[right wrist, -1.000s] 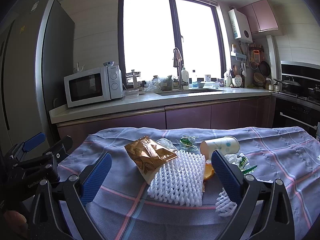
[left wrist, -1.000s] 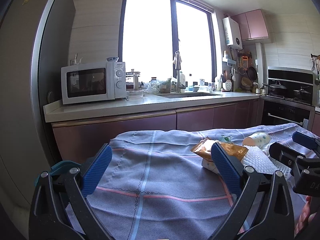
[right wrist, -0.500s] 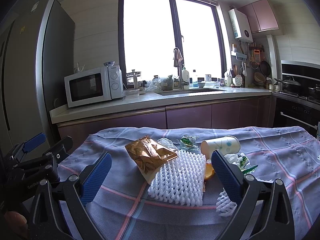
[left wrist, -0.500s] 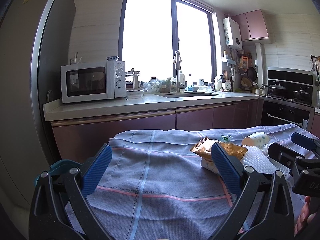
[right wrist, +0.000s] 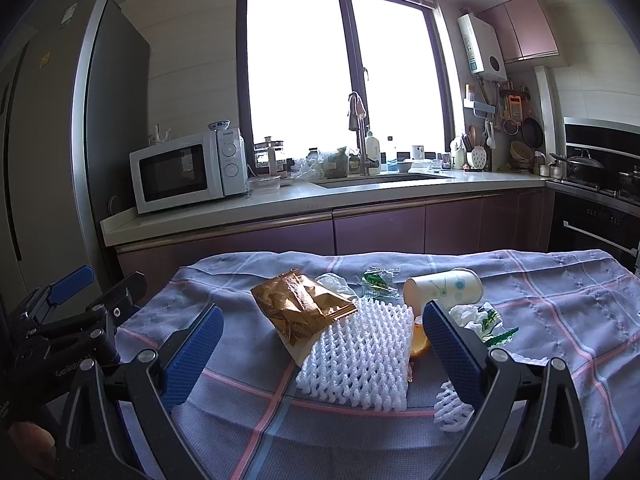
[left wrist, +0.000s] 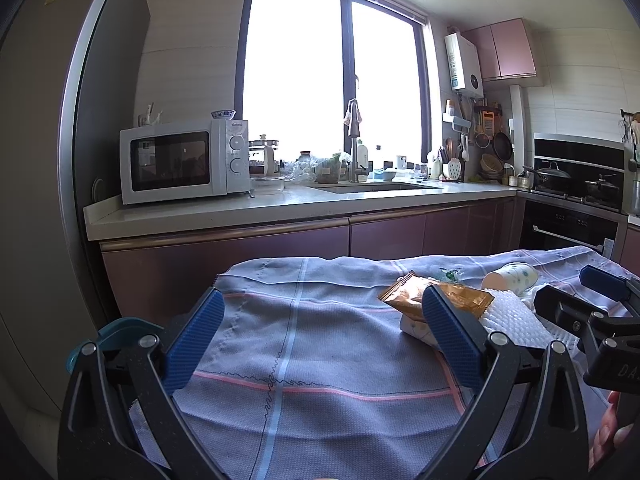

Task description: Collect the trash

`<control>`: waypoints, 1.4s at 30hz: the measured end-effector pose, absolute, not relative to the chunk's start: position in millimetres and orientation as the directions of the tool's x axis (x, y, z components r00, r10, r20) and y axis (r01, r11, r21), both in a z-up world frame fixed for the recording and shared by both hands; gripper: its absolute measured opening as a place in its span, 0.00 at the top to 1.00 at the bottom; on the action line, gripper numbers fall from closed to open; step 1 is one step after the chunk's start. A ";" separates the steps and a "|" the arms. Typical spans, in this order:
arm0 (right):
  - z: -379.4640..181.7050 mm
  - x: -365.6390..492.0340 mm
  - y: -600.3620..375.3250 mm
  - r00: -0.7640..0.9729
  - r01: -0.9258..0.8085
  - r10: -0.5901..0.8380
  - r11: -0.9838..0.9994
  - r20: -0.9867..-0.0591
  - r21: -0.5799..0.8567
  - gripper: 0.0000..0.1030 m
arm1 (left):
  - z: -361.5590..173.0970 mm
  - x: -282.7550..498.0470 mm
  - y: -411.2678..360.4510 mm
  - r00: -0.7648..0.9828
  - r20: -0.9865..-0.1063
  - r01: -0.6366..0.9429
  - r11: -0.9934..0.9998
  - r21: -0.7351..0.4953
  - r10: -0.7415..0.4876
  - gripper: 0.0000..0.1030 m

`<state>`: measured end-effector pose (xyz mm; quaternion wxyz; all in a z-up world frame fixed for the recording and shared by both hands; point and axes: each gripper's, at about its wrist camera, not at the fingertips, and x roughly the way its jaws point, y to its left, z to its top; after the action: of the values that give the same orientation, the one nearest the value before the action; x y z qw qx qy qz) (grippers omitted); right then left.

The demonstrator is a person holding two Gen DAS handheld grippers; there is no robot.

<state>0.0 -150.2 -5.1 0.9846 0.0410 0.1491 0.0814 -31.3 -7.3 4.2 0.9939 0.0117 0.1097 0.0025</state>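
I'm holding both grippers spread wide w/ nothing in them: L gripper (left wrist: 320, 344) is hovering over bare tablecloth (left wrist: 304, 360), R gripper (right wrist: 322, 348) is sitting just short of the trash pile. The paper cup (right wrist: 442, 290) is lying on its side ahead-right of the R gripper, inside not visible. R cam is showing white foam net (right wrist: 360, 360), gold snack bag (right wrist: 302, 308), green wrappers (right wrist: 378, 280) and an orange bit (right wrist: 420, 346) half hidden by the net; L cam is catching only the pile's edge behind its right finger, plus a teal rim (left wrist: 116, 330) at lower left, cut off.
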 end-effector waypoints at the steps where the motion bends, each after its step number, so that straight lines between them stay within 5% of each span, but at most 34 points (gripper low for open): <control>1: -5.3 -0.1 -150.0 0.942 -0.148 0.173 0.983 -0.288 0.105 0.06 | 4.3 -31.2 -7.3 0.976 -0.218 -0.002 1.000 0.024 0.008 0.05; 29: -5.4 7.1 -164.7 0.928 -0.143 0.182 0.980 -0.326 0.140 0.06 | 1.8 -18.5 -11.3 0.966 -0.259 0.027 0.999 0.025 -0.020 0.05; 42: -23.3 26.1 -188.0 0.884 -0.126 0.193 0.975 -0.426 0.181 0.06 | -4.5 18.5 -19.4 0.908 -0.394 0.162 0.987 0.014 -0.144 0.05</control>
<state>26.1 -188.0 -23.3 0.9676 0.0743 0.2267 0.0824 18.5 -19.4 -4.5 0.9764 0.0232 0.1998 -0.0784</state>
